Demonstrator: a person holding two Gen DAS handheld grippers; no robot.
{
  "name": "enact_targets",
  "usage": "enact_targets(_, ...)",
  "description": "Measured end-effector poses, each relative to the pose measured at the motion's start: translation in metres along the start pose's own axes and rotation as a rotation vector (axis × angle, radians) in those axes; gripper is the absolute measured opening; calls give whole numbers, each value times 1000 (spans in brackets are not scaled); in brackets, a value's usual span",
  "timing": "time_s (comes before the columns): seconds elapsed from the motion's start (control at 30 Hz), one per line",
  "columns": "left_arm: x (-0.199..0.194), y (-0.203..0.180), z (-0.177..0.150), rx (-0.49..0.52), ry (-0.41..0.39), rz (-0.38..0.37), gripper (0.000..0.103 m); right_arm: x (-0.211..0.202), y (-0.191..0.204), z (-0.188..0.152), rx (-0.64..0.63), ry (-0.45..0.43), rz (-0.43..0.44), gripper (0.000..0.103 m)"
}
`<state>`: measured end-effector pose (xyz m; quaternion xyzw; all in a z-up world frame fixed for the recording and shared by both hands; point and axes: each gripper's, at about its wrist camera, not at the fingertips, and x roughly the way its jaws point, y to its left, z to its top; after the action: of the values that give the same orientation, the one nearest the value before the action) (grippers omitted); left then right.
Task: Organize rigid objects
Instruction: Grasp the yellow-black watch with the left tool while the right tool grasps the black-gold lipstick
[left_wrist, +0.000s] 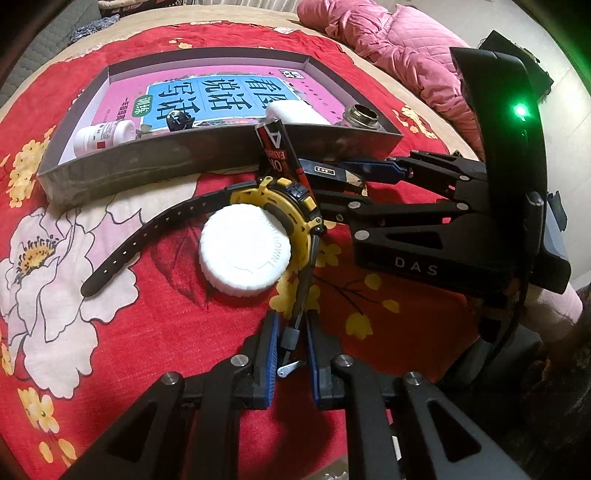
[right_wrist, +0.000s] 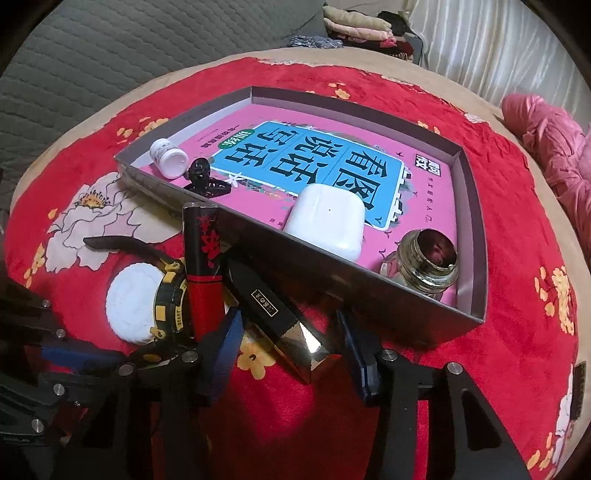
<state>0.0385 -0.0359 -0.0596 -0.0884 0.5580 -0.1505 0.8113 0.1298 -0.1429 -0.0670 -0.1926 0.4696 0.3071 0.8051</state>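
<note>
So the watch (left_wrist: 280, 206), a chunky yellow-and-black thing, sits on the red floral blanket (left_wrist: 147, 332) just near of the grey box (left_wrist: 147, 158). One strap runs out to the left, and the other strap comes toward the left hand-held gripper (left_wrist: 290, 354), whose blue pads are closed onto the buckle end of it. A white ridged lid (left_wrist: 243, 251) lies right against the watch face, partly overlapped by the yellow bezel.

Leaning up behind the watch is a black-and-red tube (right_wrist: 202, 273) with its top resting at the box's near wall. Right beside it on the right is a black bar with a gold tip (right_wrist: 280, 321), lying flat on the blanket. The right hand-held gripper (right_wrist: 291, 347) has its fingers spread on either side of that bar, not touching it from what I can tell in the right wrist view.

Inside the box there's a pink and blue book (right_wrist: 332, 162) lying flat as the floor layer. On top of it: a small white bottle (right_wrist: 168, 157) on its side in the left corner, a little black figurine (right_wrist: 205, 179) next to it, a white earbud case (right_wrist: 327, 223) by the near wall, and an open glass jar (right_wrist: 428, 264) in the right near corner.

Far right on the bed there's a pink quilted jacket (left_wrist: 399, 48) bunched up.
</note>
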Motion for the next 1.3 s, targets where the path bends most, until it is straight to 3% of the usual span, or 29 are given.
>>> enact_targets(0.17, 0, 0, 0, 0, 0, 0, 14, -3, 1, -3, -7, 13, 5, 47)
enact_targets(0.33, 0, 2, 1, -5, 1, -1, 14, -9, 7, -12, -21, 36, 29, 32)
enact_targets(0.6, 3, 1, 3, -12, 6, 9, 14, -3, 12, -11, -17, 32, 35, 31)
enact_targets(0.87, 11, -4, 11, -7, 7, 47, 9, -7, 4, -18, 118, -7, 77, 29)
enact_targets(0.97, 12, -6, 12, -7, -1, 53, 9, -13, -1, -24, 192, -13, 108, 24)
enact_targets(1.3, -2, -11, 7, 3, -46, 24, 7, -36, -6, -38, 306, -26, 171, 23)
